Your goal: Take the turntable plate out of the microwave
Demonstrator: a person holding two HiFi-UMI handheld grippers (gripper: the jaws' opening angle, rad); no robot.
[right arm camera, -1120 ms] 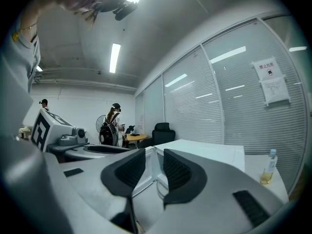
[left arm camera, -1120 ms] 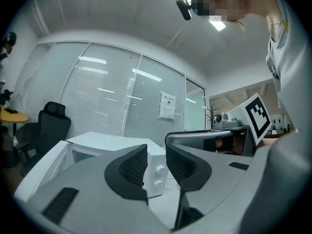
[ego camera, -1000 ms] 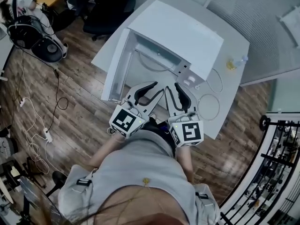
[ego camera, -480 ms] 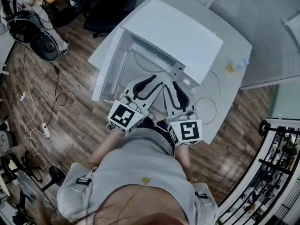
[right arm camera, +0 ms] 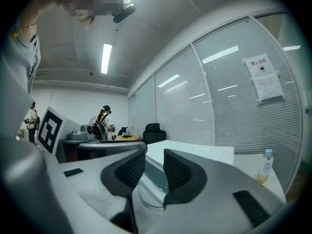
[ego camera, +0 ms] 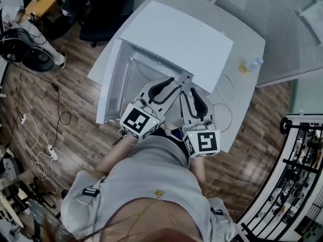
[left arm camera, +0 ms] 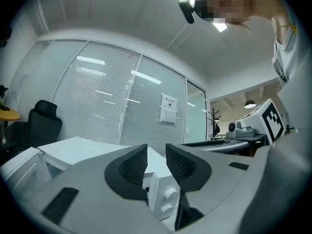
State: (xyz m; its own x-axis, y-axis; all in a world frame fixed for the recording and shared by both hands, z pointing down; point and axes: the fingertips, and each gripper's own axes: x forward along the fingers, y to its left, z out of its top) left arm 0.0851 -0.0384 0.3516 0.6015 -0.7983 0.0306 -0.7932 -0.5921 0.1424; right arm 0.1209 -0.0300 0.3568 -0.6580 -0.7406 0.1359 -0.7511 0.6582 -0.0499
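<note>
A white microwave (ego camera: pixel 176 39) stands on a white table (ego camera: pixel 242 44) with its door (ego camera: pixel 108 84) swung open to the left. My left gripper (ego camera: pixel 169 84) and right gripper (ego camera: pixel 194 92) reach side by side into the front opening. Both are open, with a narrow gap and nothing between the pads. In the left gripper view, the left gripper (left arm camera: pixel 156 152) shows the microwave's two knobs (left arm camera: pixel 168 196) through its gap. Low in the gap of the right gripper (right arm camera: pixel 154 157) lies a curved clear rim, apparently the turntable plate (right arm camera: pixel 144 199). In the head view the grippers hide the plate.
A small bottle (ego camera: pixel 251 65) with yellow liquid and loops of white cable (ego camera: pixel 224 112) lie on the table right of the microwave. A black chair (ego camera: pixel 103 9) stands behind the table's left end. People work at a far desk (right arm camera: pixel 103 121). Glass walls with blinds lie beyond.
Both grippers have moved forward from in front of the microwave up to its open cavity. Their jaw gaps look the same.
</note>
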